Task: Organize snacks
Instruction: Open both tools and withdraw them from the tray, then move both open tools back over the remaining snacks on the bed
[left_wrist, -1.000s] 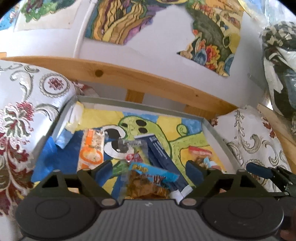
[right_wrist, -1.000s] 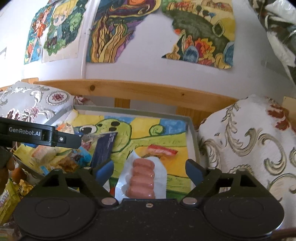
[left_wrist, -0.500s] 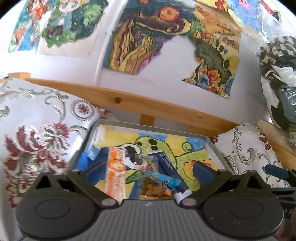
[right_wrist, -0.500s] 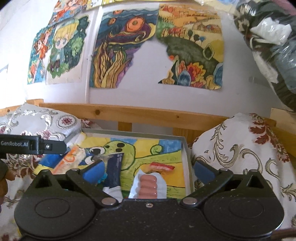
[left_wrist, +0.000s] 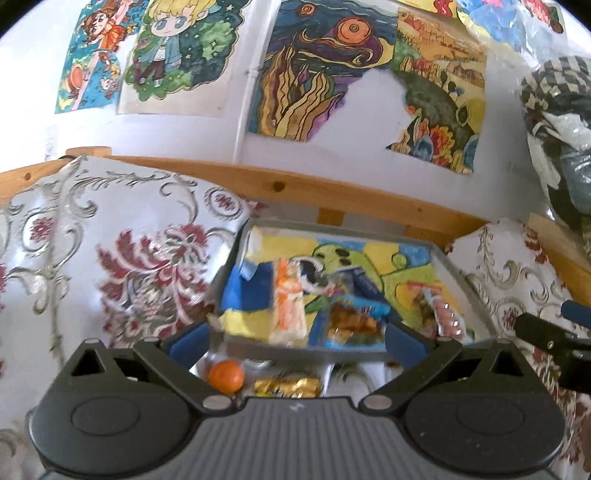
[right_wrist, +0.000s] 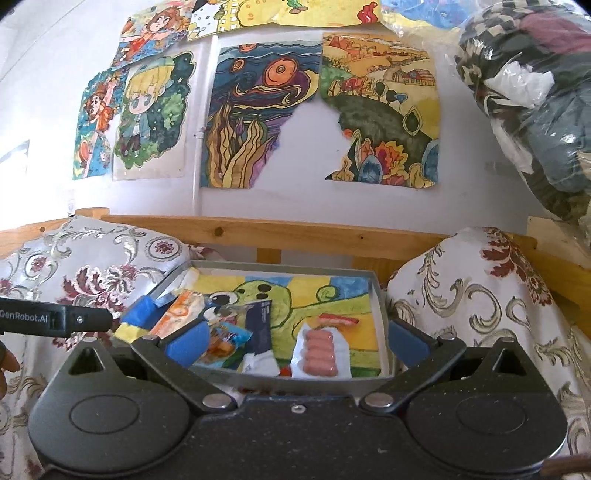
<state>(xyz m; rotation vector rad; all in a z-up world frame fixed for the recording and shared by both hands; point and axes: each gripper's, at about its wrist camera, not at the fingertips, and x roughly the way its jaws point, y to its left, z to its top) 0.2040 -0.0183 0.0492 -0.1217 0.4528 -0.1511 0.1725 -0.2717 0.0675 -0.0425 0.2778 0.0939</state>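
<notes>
Coloured drawings cover the white wall (right_wrist: 147, 206) above a wooden rail. Below, a grey tray (right_wrist: 380, 295) holds the snacks: sausage pack (right_wrist: 320, 350) near right, orange packet (left_wrist: 288, 306) left (blurred). Left gripper (left_wrist: 295, 338) and right gripper (right_wrist: 295, 343) both gape wide, empty.

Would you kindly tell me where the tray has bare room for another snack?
The tray is bare along its far edge and in the far right corner beyond the sausage pack. Its near left is crowded around the orange packet and dark blue packet.
</notes>
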